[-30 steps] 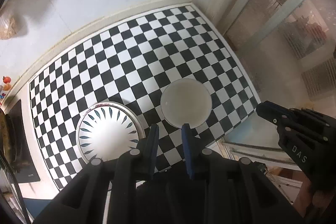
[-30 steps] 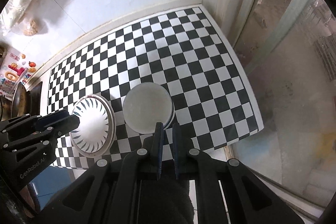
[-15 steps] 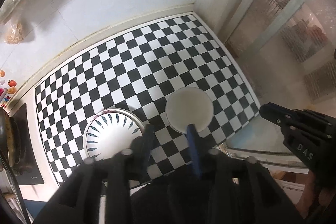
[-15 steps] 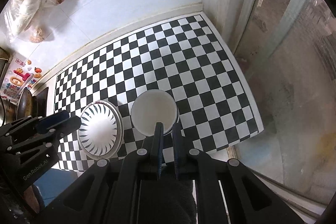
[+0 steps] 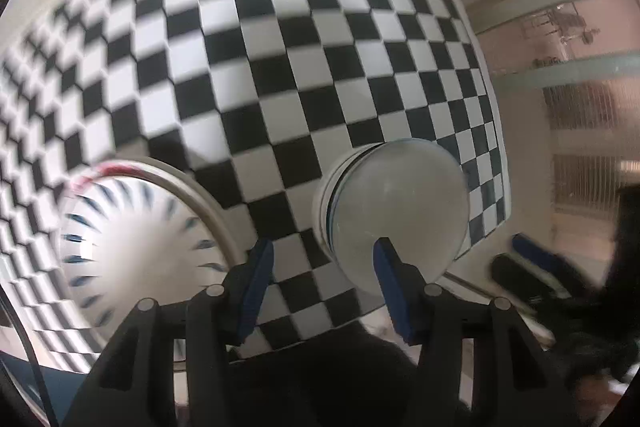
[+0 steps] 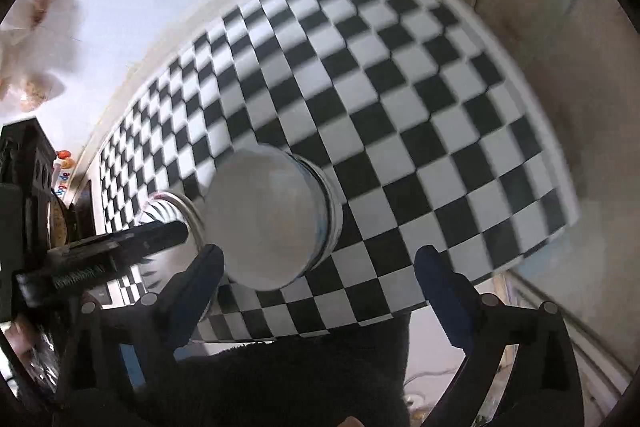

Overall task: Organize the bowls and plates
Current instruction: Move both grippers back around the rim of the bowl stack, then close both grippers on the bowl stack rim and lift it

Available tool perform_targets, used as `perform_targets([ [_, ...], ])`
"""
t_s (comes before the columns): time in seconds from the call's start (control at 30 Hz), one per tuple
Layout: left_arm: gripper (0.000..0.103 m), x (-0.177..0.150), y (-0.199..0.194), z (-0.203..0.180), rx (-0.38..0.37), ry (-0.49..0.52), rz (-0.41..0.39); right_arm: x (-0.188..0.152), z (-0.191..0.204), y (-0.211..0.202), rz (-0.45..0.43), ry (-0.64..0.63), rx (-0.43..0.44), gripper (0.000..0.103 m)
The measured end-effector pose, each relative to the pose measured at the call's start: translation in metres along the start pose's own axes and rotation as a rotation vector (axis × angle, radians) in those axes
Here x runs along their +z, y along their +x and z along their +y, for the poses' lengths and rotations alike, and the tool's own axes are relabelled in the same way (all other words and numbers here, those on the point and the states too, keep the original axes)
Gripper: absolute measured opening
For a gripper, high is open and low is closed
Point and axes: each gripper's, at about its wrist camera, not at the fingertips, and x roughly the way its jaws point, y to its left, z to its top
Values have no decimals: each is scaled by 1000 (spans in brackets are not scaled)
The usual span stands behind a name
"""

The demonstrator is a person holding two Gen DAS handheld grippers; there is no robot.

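A stack of white bowls (image 5: 396,211) stands near the front right of the black-and-white checkered table (image 5: 280,47). A stack of plates with a blue petal pattern (image 5: 140,247) lies to its left. My left gripper (image 5: 324,267) hangs low above the gap between the two stacks; its jaws are opening with only cloth showing between them. My right gripper (image 6: 320,267) is over the bowls (image 6: 268,219), jaws opening wide, left finger beside the stack and nothing pressed. The plates (image 6: 164,207) are mostly hidden behind the bowls and the left gripper (image 6: 120,243). Both views are motion-blurred.
A white wall runs behind the table, with plastic bags (image 6: 36,39) hanging at the upper left. A glass door (image 5: 580,107) lies past the table's right edge. A dark stove with a pan (image 6: 56,223) sits left of the table.
Both grippers have dropped toward the table, so the bowls and plates look much larger. Both pairs of jaws went from nearly shut to open, the right pair much wider.
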Motion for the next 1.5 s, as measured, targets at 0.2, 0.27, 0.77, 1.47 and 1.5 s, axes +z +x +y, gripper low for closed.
perform_targets([
  [0.2,50,15,37,15,-93,-87,94,2,-25,53,71,86,63,99],
  [0.27,50,18,44,16,-115,-96,112,3,-31,66,87,108,96,99],
  [0.77,46,32,88,4,-144,-62,153,31,-31,123,154,123,210,89],
  [1.47,38,28,71,19,-122,-47,61,36,-5,122,145,25,222,54],
  [1.5,38,28,72,18,-120,-50,59,36,-3,119,143,25,221,53],
])
